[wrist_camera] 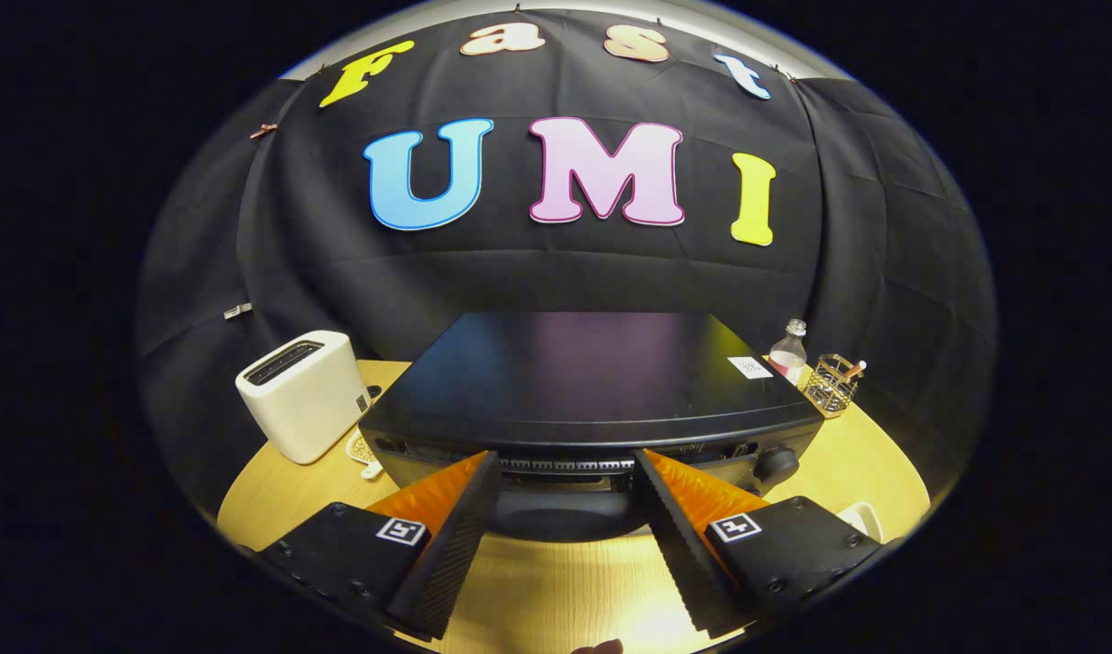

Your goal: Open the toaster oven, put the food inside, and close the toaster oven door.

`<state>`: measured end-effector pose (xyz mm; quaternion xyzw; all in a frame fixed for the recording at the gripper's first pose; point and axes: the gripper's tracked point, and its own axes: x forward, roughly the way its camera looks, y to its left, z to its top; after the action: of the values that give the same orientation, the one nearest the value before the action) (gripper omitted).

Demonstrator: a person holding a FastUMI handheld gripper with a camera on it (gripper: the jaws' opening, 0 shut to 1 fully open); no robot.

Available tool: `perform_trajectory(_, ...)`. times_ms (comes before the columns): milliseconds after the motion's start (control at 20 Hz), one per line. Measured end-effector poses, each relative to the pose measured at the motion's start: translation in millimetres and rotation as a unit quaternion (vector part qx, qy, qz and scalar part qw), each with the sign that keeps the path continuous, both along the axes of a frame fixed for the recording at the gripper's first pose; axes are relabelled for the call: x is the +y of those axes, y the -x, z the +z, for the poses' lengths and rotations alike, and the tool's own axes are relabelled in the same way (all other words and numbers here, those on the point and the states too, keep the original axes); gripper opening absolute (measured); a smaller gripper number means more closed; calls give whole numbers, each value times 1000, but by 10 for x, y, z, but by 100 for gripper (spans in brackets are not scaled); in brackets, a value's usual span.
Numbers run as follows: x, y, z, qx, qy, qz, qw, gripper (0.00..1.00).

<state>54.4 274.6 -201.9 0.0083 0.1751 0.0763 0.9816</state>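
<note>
A black toaster oven [592, 381] stands on the wooden table straight ahead, seen from above and in front, its flat top facing me. Its door is shut, and the dark handle [560, 486] runs along the upper front edge. My gripper [567, 459] is open, with its fingertips right at the oven's front on either side of the handle's middle. Nothing is pressed between the fingers. A control knob [779, 463] sits at the oven's front right. I cannot make out the food from here.
A white slot toaster [303, 392] stands left of the oven, with a small pale item [363, 451] at its foot. Behind the oven's right corner are a clear bottle [789, 350] and a wire holder [833, 383]. A white rim [863, 516] peeks beside the right finger.
</note>
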Motion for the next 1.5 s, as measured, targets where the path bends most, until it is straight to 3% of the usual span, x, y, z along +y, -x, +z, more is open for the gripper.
perform_trajectory(250, -33, 270, -90, -1, -7, -3, 1000, 97)
perform_trajectory(800, -94, 933, -696, 65, 5, -13, 998, 97)
perform_trajectory(1250, -152, 1304, -1342, 165, 21, -9, 986, 96)
perform_trajectory(1500, -186, 1331, -1195, 151, 20, 9, 988, 96)
